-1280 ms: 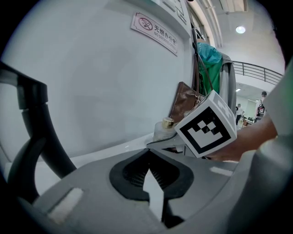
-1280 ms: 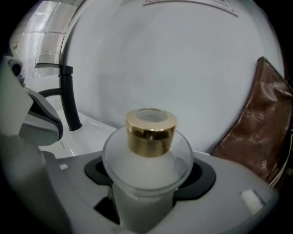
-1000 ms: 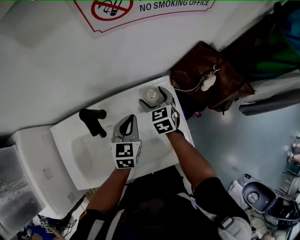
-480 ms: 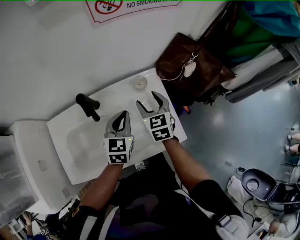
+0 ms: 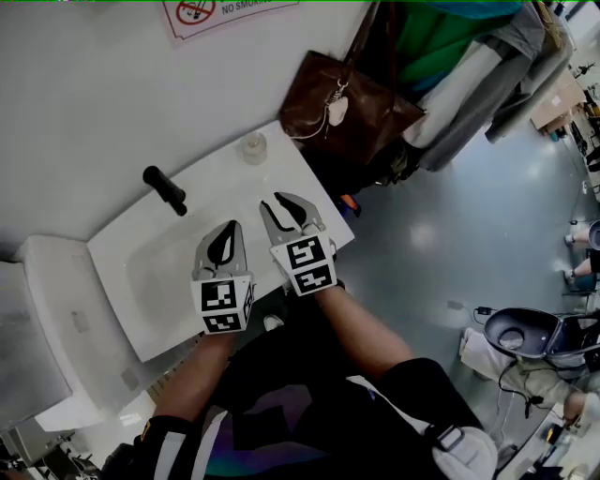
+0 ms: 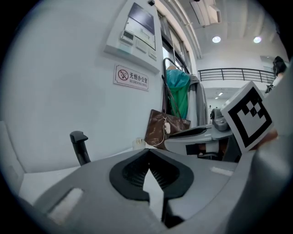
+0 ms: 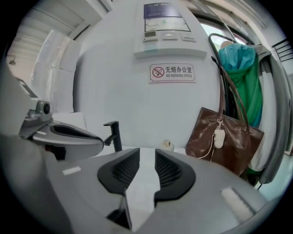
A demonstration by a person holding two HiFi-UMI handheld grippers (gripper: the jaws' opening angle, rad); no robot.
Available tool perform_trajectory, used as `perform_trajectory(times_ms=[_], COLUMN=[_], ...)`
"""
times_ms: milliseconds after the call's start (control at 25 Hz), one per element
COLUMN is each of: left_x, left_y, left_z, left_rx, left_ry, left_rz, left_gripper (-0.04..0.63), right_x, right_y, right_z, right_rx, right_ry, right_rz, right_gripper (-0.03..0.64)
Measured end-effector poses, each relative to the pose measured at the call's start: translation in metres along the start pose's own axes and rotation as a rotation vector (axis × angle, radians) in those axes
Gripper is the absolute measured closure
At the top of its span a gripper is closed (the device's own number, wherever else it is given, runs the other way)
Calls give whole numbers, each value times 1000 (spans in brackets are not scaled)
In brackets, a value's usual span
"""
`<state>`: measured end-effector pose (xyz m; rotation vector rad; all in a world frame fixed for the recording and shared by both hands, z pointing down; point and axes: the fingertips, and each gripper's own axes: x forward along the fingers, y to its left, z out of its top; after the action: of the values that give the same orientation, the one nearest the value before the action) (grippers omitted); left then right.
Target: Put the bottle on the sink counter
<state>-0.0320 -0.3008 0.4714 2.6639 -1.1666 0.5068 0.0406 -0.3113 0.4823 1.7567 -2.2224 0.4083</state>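
The small clear bottle (image 5: 253, 147) stands upright on the white sink counter (image 5: 305, 192), at its far right corner beside the wall; it also shows as the bottle (image 7: 167, 145) and the bottle (image 6: 137, 143). My right gripper (image 5: 274, 200) hovers over the sink's right side, well back from the bottle. Its jaws have just been closing; a narrow gap remains with nothing between them, as seen at the right gripper (image 7: 146, 153). My left gripper (image 5: 228, 228) is shut and empty over the basin, its tips meeting at the left gripper (image 6: 147, 151).
A black faucet (image 5: 165, 188) rises at the back of the basin. A brown leather bag (image 5: 347, 108) hangs right of the sink, with green clothing (image 5: 431, 37) behind it. A no-smoking sign (image 5: 220, 11) is on the wall. A toilet tank (image 5: 52, 309) stands to the left.
Both grippers have drawn back from the wall toward the sink's front edge and risen. The right jaws stood wide round the bottle; now they are narrow and clear of it.
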Motion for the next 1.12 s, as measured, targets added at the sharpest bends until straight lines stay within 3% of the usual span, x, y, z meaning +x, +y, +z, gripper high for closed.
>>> perform_trajectory(times_ms=[200, 680, 1120], left_x=[-41, -110, -159], left_y=[-19, -84, -176], left_z=[-4, -8, -22], left_rx=[4, -2, -25], left_ry=[-16, -30, -53], left_rz=[-29, -92, -40], left_gripper=[595, 595, 595], right_x=[-48, -141, -250], right_y=[25, 48, 43], right_z=[-2, -10, -43], right_rx=[11, 30, 2], right_ry=[-2, -30, -42], right_rz=[-24, -42, 31], right_gripper=[612, 615, 615])
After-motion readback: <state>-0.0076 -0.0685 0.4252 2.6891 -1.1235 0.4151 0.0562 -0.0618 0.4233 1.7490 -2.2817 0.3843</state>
